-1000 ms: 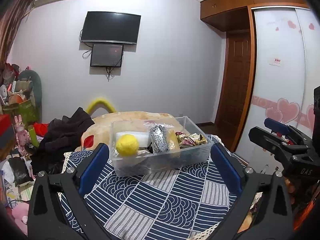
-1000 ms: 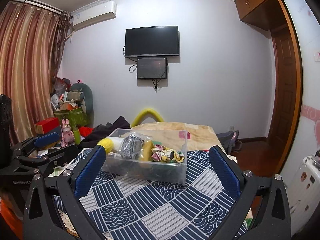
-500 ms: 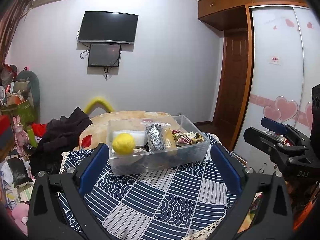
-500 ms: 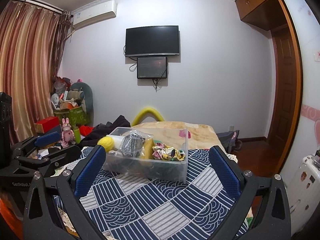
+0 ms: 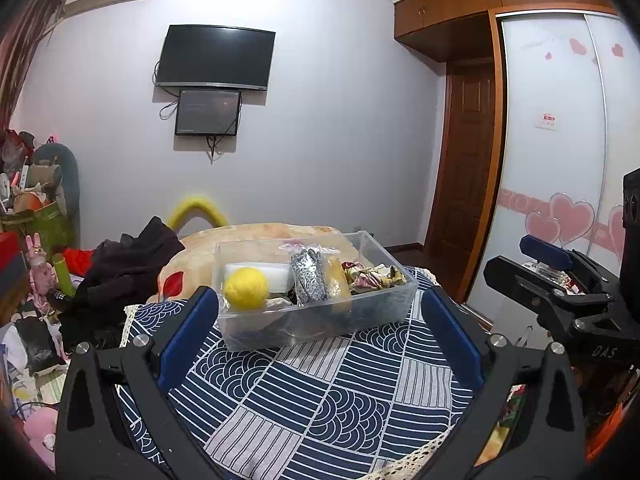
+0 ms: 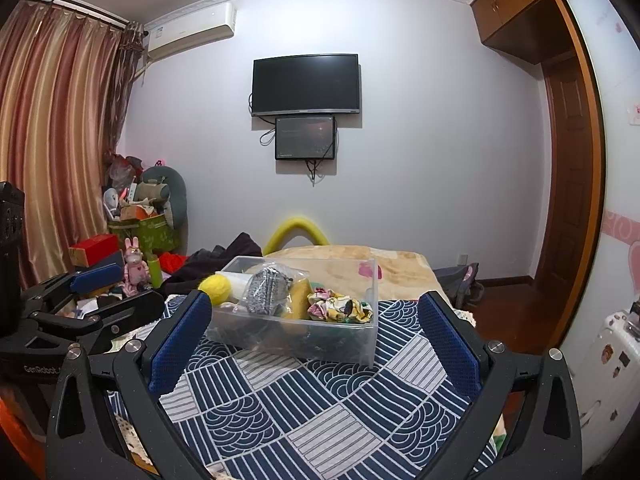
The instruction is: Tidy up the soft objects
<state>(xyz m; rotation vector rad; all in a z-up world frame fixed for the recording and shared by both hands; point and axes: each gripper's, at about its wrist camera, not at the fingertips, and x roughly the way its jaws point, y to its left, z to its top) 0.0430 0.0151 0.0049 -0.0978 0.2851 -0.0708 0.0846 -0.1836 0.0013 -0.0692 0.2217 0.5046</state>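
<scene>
My bench (image 5: 360, 400), under its blue patterned cloth (image 6: 320, 408), carries one thing: a clear plastic bin (image 5: 320, 320) standing near the far edge, set back so I have bare cloth in front to work on. The bin already holds the soft things: a yellow ball (image 5: 245, 288) at its left end, a grey knitted piece in a bag (image 5: 310, 280) in the middle, and a flowered cloth bundle (image 5: 376, 276) at its right end. I judge the sorting is mostly done.

My left hand-held gripper (image 5: 320, 340) has its fingers wide apart and grips nothing; my right hand-held gripper (image 6: 316, 340) is the same, spread and bare, both held back from the bin.

The left view shows a white block (image 5: 260, 272) behind the ball, which the right view nearly hides. The right view alone shows the curtain (image 6: 52, 160) and the bin's right end wall.
</scene>
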